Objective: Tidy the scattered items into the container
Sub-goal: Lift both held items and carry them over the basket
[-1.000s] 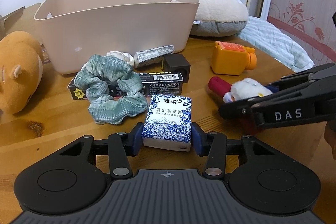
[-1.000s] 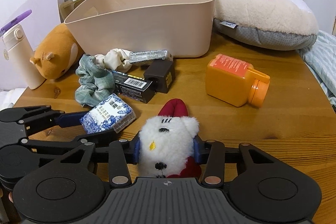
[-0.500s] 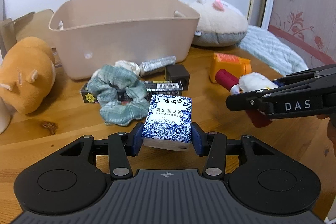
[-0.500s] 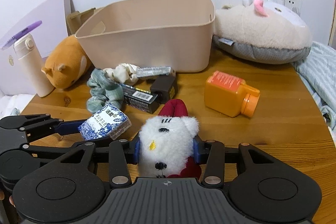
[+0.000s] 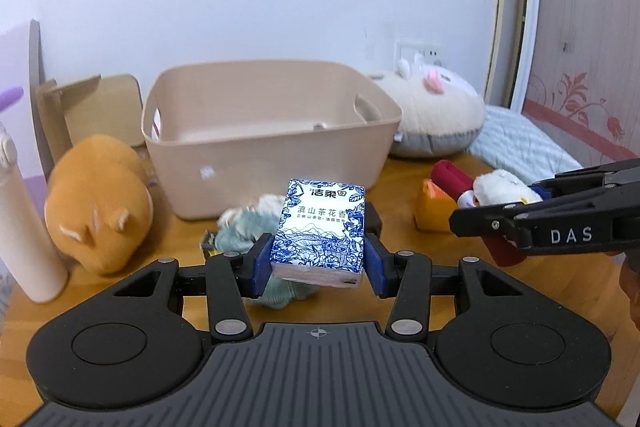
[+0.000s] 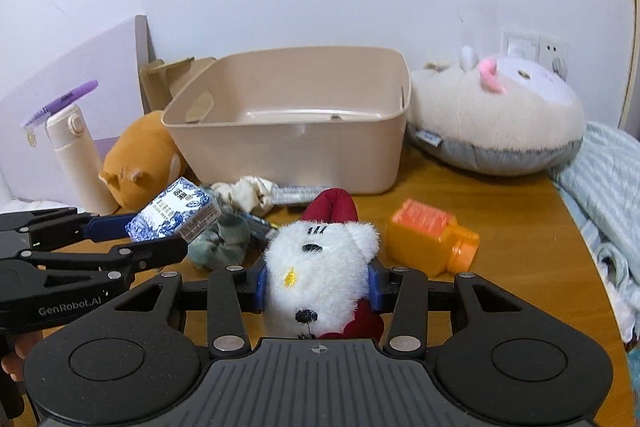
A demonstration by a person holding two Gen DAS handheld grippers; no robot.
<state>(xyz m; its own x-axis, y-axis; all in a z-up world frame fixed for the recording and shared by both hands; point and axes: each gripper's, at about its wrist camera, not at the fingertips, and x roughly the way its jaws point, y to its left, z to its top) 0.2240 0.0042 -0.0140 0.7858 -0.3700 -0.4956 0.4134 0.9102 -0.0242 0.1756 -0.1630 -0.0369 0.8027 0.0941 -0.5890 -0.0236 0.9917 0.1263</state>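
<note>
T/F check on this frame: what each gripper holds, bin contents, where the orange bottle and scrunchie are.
1. The left gripper is shut on the tissue pack. True.
2. The right gripper is empty. False: it is shut on the white plush.
3. The orange bottle lies on its side on the table. True.
4. The green scrunchie is inside the bin. False: it lies on the table in front of the bin.
5. The tissue pack rests on the table. False: it is held in the air.
</note>
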